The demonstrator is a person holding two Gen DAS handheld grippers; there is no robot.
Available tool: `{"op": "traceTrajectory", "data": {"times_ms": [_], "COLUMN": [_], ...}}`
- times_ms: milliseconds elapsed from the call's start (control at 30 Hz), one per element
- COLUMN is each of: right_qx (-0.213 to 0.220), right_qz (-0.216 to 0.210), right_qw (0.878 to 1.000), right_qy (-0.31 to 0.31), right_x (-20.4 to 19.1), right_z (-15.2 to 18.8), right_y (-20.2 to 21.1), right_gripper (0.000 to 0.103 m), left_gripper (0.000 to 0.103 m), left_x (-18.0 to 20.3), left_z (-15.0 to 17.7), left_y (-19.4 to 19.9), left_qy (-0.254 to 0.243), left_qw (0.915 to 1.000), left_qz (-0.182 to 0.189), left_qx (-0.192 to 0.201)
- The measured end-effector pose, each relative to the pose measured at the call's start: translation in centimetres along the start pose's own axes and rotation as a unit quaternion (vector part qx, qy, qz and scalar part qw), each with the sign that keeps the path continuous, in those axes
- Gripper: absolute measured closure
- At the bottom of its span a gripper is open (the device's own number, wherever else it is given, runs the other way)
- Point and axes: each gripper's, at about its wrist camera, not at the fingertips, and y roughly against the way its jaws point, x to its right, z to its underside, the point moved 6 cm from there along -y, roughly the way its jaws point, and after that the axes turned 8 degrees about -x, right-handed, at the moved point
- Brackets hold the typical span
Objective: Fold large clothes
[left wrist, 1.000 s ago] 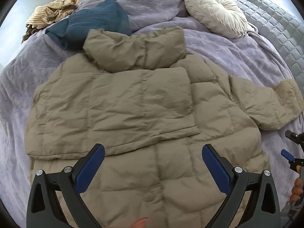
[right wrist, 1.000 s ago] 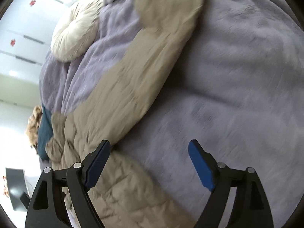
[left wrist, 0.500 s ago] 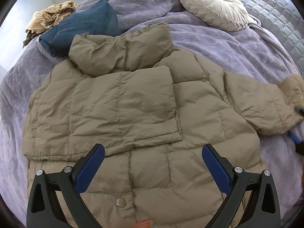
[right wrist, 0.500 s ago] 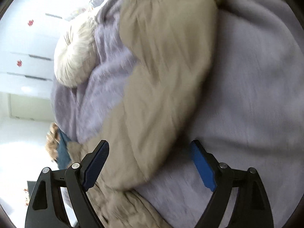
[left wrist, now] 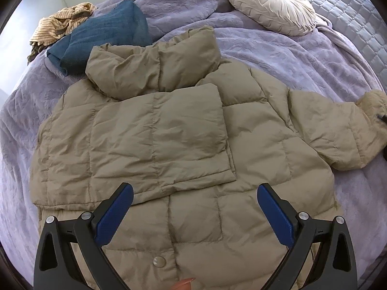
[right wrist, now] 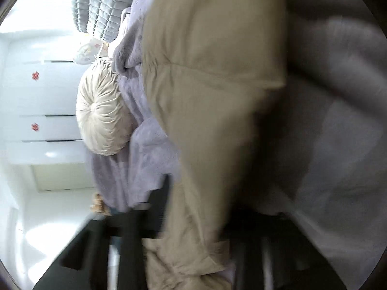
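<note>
- Khaki quilted puffer jacket [left wrist: 183, 145] lies spread flat on a lilac bed blanket [left wrist: 278, 55] in the left wrist view, collar toward the far side.
- One sleeve is folded across the jacket's chest; the other sleeve [left wrist: 338, 130] stretches out to the right edge of the view.
- Left gripper [left wrist: 194, 207] hangs above the jacket's lower front with its blue pads spread wide and nothing between them.
- A dark teal garment [left wrist: 104, 36] lies just beyond the collar, a striped tan garment [left wrist: 60, 24] behind it, and a round cream cushion [left wrist: 271, 2] sits well apart at the far right.
- In the blurred right wrist view, the right gripper [right wrist: 193, 220] has just been closing and is clenched on the jacket's sleeve [right wrist: 208, 91], whose fabric runs between its dark fingers.
- Beside the sleeve lie the blanket [right wrist: 150, 145] and the cushion [right wrist: 104, 116].
</note>
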Motion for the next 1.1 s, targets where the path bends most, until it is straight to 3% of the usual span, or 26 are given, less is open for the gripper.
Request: {"op": "traceTrajectory", "data": {"times_ms": [67, 233, 400, 500, 567, 600, 700, 800, 867, 967, 1000, 1067, 1100], "right_qx": [-0.009, -0.033, -0.064, -0.085, -0.099, -0.108, -0.142, -0.182, -0.201, -0.215, -0.219, -0.232, -0.232], "right_qz": [-0.039, -0.043, -0.003, 0.03, 0.059, 0.078, 0.125, 0.165, 0.196, 0.235, 0.242, 0.233, 0.224], "right_qw": [0.999, 0.991, 0.959, 0.923, 0.887, 0.863, 0.805, 0.772, 0.765, 0.772, 0.779, 0.802, 0.813], "right_qy": [0.002, 0.119, 0.275, 0.375, 0.447, 0.488, 0.562, 0.586, 0.58, 0.55, 0.535, 0.499, 0.485], "right_x": [-1.1, -8.0, -16.3, -20.6, -22.6, -23.4, -22.7, -19.8, -16.4, -13.4, -12.6, -11.8, -11.8], "right_z": [0.4, 3.5, 9.6, 14.8, 19.3, 22.1, 28.6, 33.0, 34.4, 34.8, 34.6, 34.0, 33.7], "right_y": [-0.5, -2.2, -6.1, -9.4, -12.4, -14.2, -18.9, -23.5, -24.5, -26.4, -26.3, -26.0, -25.6], "right_gripper": [0.092, 0.093, 0.093, 0.093, 0.092, 0.092, 0.089, 0.089, 0.089, 0.084, 0.078, 0.038, 0.034], "left_gripper": [0.001, 0.001, 0.001, 0.001, 0.001, 0.001, 0.001, 0.001, 0.001, 0.001, 0.001, 0.001, 0.001], "left_x": [-0.6, -3.0, -5.7, -8.0, -9.8, -10.9, -14.0, -16.4, -17.4, -18.3, -18.5, -18.6, -18.7], "left_z": [0.0, -0.3, -0.5, -0.6, -0.7, -0.7, -0.6, -0.2, 0.2, 0.7, 1.0, 1.2, 1.3], "left_y": [0.0, 0.0, 0.2, 1.1, 1.7, 2.0, 2.3, 2.4, 2.2, 1.4, 1.0, 0.6, 0.5], "left_qy": [0.003, 0.016, 0.031, 0.045, 0.055, 0.061, 0.082, 0.096, 0.095, 0.089, 0.089, 0.089, 0.089], "left_qw": [1.0, 0.9998, 0.9992, 0.9984, 0.9979, 0.9973, 0.9954, 0.9936, 0.9938, 0.9948, 0.995, 0.995, 0.995], "left_qz": [0.001, 0.003, 0.025, 0.028, 0.018, 0.013, 0.004, 0.009, 0.0, 0.0, 0.004, 0.011, 0.014], "left_qx": [0.0, 0.005, 0.003, 0.02, 0.031, 0.038, 0.049, 0.058, 0.058, 0.049, 0.045, 0.043, 0.043]}}
